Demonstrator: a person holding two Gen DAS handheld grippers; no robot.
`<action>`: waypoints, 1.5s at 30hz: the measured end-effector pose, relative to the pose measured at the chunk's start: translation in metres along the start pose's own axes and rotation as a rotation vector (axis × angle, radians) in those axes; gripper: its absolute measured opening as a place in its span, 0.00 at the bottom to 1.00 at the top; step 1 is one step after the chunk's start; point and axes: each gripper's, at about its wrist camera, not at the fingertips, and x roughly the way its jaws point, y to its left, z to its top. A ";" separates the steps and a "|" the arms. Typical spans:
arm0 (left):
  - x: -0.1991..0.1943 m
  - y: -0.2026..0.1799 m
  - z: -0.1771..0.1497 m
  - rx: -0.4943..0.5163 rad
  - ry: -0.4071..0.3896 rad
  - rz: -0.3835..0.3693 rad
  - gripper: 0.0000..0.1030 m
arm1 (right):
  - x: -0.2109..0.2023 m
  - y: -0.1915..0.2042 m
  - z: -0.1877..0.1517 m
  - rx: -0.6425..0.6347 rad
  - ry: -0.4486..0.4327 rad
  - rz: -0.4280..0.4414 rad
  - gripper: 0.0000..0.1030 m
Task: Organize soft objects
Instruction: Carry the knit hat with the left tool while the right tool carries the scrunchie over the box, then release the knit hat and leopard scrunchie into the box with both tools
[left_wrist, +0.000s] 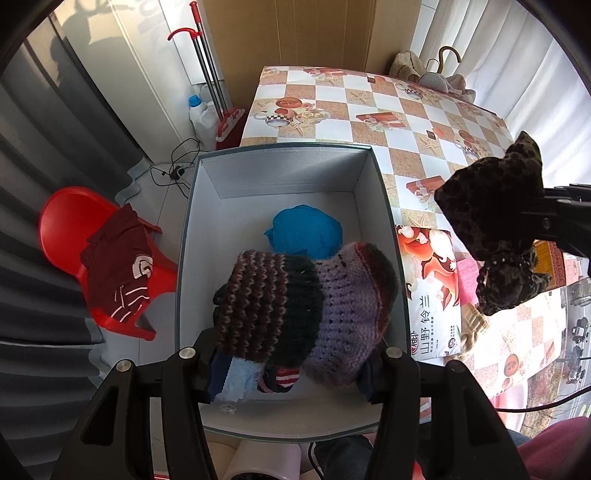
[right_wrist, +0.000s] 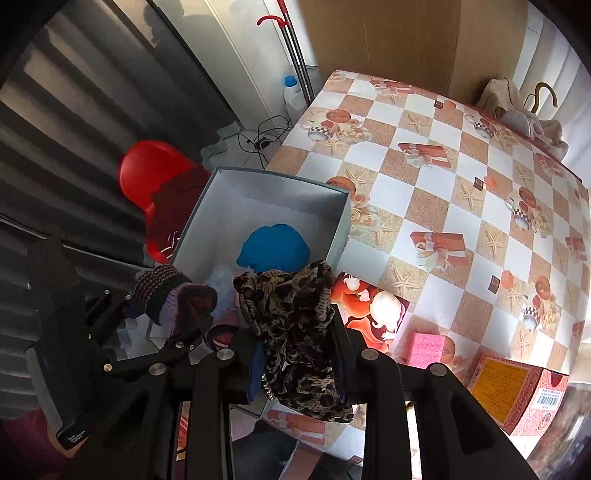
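Over grey box (left_wrist: 373, 192), knitted hat (left_wrist: 295, 306) clamped between left fingers (left_wrist: 207, 354); leopard scarf (right_wrist: 295, 332) between right fingers (right_wrist: 340, 332).

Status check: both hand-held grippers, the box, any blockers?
Left gripper shut on knit hat, over box. Right gripper shut on leopard cloth, beside box. Blue cloth inside; nothing blocking.

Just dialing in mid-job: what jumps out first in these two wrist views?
Each gripper is clamped on something soft: the left gripper holds a chunky striped purple-and-maroon knitted hat over the open grey cardboard box, and the right gripper holds a crumpled leopard-print fabric piece beside the box's right wall. A bright blue bundled cloth already lies inside the box, and a red plastic chair stands to its left.
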 end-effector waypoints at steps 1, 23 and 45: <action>-0.003 0.000 0.001 0.005 -0.008 0.004 0.57 | -0.001 0.001 0.002 -0.003 -0.006 0.003 0.31; -0.021 0.026 -0.019 -0.100 -0.016 0.052 0.57 | 0.003 0.025 0.000 -0.081 0.028 0.059 0.31; 0.006 0.032 -0.008 -0.102 0.032 0.074 0.57 | 0.032 0.022 0.026 -0.039 0.077 0.084 0.31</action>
